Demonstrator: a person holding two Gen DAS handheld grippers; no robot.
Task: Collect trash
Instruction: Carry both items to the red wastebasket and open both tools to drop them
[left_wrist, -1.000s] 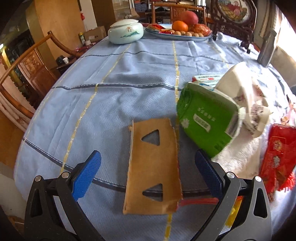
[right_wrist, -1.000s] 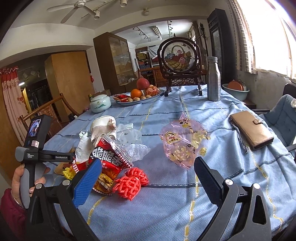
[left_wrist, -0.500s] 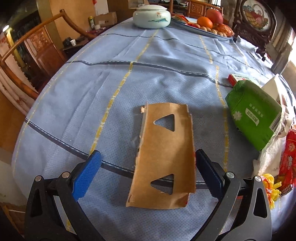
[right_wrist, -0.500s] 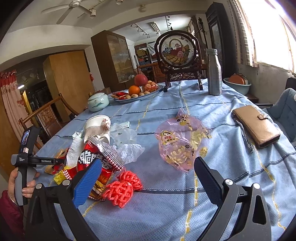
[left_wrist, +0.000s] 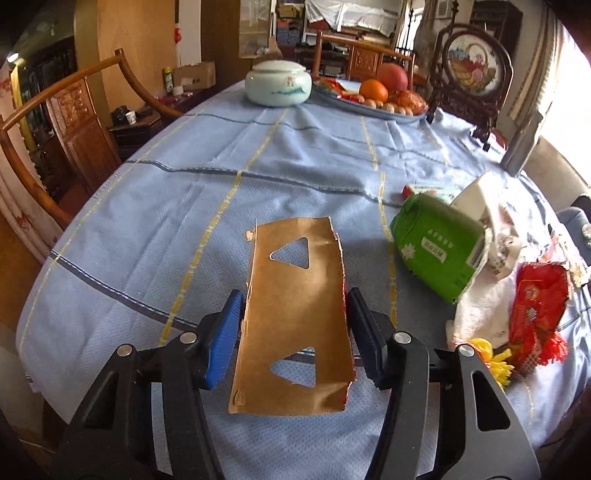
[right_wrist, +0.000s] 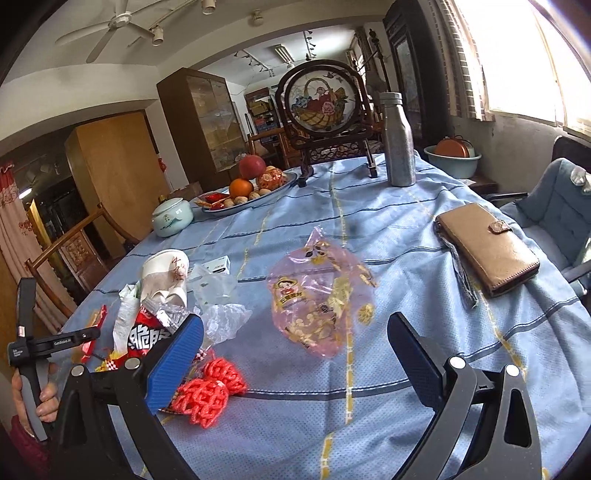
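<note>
A brown cardboard piece (left_wrist: 295, 314) with two triangular cut-outs sits between the blue pads of my left gripper (left_wrist: 294, 295). Its jaws are closing and the pads press on both long edges; its far end tilts up off the blue tablecloth (left_wrist: 184, 206). To its right lie a green pack (left_wrist: 436, 247), a paper cup (left_wrist: 480, 199), white tissue (left_wrist: 480, 314) and a red snack bag (left_wrist: 535, 314). My right gripper (right_wrist: 295, 319) stands open above the cloth, with a pink printed bag (right_wrist: 321, 295) just beyond its fingertips. A red foam net (right_wrist: 210, 391) lies by its left finger.
A pale lidded jar (left_wrist: 277, 86) and a fruit plate (left_wrist: 373, 105) stand at the far side. A steel bottle (right_wrist: 397, 140), a framed picture stand (right_wrist: 321, 107) and a brown wallet (right_wrist: 487, 247) are on the right. Wooden chairs (left_wrist: 55, 122) ring the table.
The left jaws have closed from wide open onto the cardboard's edges, and its far end has lifted. The right gripper has drifted closer to the pink bag, still open.
</note>
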